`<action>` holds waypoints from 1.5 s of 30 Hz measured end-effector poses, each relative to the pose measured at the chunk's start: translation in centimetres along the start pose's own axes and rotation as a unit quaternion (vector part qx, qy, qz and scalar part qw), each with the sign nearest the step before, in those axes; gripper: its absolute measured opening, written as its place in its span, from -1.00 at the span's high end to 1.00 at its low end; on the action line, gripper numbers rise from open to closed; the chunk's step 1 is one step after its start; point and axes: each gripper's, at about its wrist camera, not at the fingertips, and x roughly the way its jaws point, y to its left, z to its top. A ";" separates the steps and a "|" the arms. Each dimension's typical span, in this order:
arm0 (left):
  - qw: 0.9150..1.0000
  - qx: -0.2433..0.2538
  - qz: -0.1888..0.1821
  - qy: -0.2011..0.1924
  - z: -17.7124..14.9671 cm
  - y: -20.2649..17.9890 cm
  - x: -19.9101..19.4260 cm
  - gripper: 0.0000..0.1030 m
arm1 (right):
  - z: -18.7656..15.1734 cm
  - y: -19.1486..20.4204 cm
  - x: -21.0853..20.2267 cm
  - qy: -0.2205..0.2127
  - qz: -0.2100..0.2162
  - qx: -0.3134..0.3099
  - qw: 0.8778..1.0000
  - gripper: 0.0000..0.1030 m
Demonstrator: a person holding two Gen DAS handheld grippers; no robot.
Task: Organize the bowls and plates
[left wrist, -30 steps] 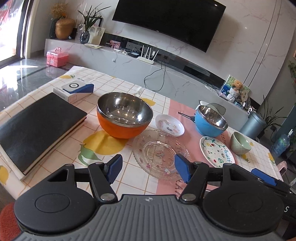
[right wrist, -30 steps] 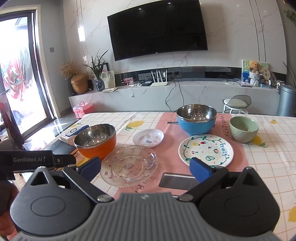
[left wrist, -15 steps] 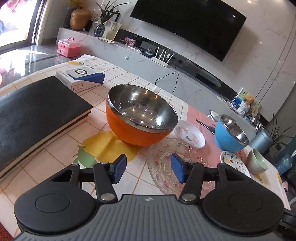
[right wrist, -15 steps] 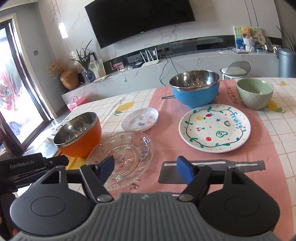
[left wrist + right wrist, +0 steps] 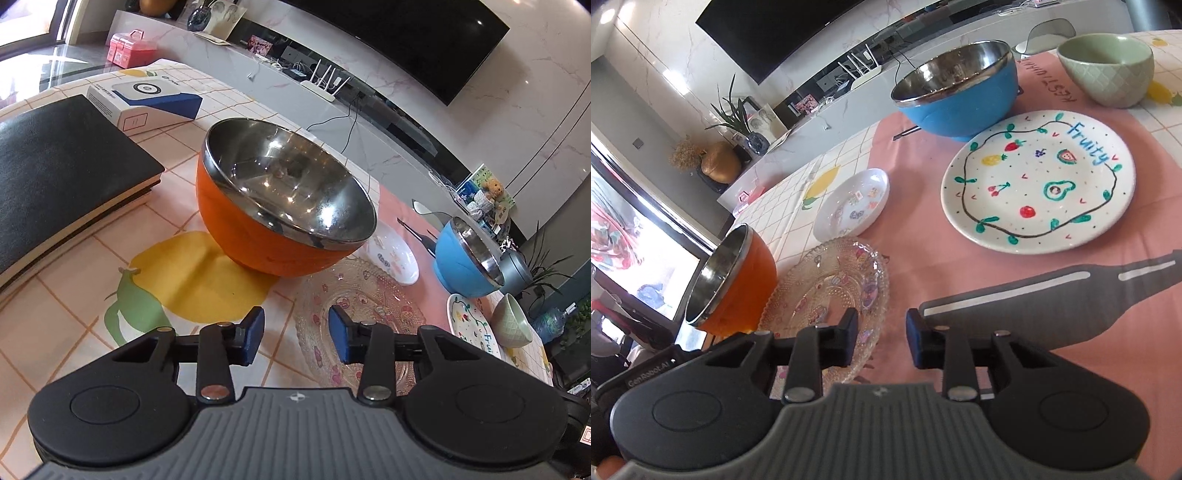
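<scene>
Glass, clear and beaded, the plate (image 5: 364, 314) is lying straight ahead of the left tongs (image 5: 295, 334), whose blue pads are standing apart with nothing between them; its near rim is disappearing behind the right pad. Just beyond those tongs the orange bowl (image 5: 273, 236) with a steel lining is sitting on the counter (image 5: 74, 295), and nothing is showing inside it but reflections. Its far side is hiding part of the small white dish (image 5: 395, 254). Farther ahead and to the right, the blue bowl (image 5: 463, 258), the painted fruit plate (image 5: 472, 325) and the green bowl (image 5: 511, 321) are crowding toward the frame edge, the fruit plate partly cut off by the tongs' body.

The right tongs (image 5: 881, 338) are also standing spread and holding nothing, with the left pad overlapping the glass plate (image 5: 831, 291) in view; whether it is touching the rim is hard to tell. Ahead and to their right the fruit plate (image 5: 1038, 181) is lying fully visible, bare of contents, with the blue bowl (image 5: 956, 88) and the green bowl (image 5: 1108, 70) behind it, both seemingly holding nothing. The white dish (image 5: 851, 203) is sitting ahead, and the orange bowl (image 5: 735, 284) is showing far left, distorted.

A black book (image 5: 55, 177) and a white box (image 5: 147, 99) are lying left of the left tongs.
</scene>
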 end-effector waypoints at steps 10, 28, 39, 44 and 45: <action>1.000 -0.023 -0.009 0.007 0.5 0.2 0.9 0.17 | 0.7 -0.1 1.1 -0.002 0.011 0.008 1.000 0.55; 0.999 -0.027 -0.014 0.013 -0.2 -0.5 -1.2 0.70 | 0.4 0.2 -0.8 -0.013 0.019 0.002 1.000 0.90; 0.999 -0.021 -0.036 0.021 -2.9 -2.0 -4.9 0.70 | -1.7 -0.5 -6.9 -0.023 0.031 0.010 0.999 0.89; 0.998 -0.006 -0.038 0.041 -5.0 -2.9 -5.6 0.70 | -3.2 -2.0 -9.4 -0.019 0.024 0.032 0.999 0.89; 0.998 -0.006 -0.039 0.045 -5.3 -2.9 -5.7 0.70 | -3.6 -2.3 -9.8 -0.018 0.022 0.034 0.999 0.90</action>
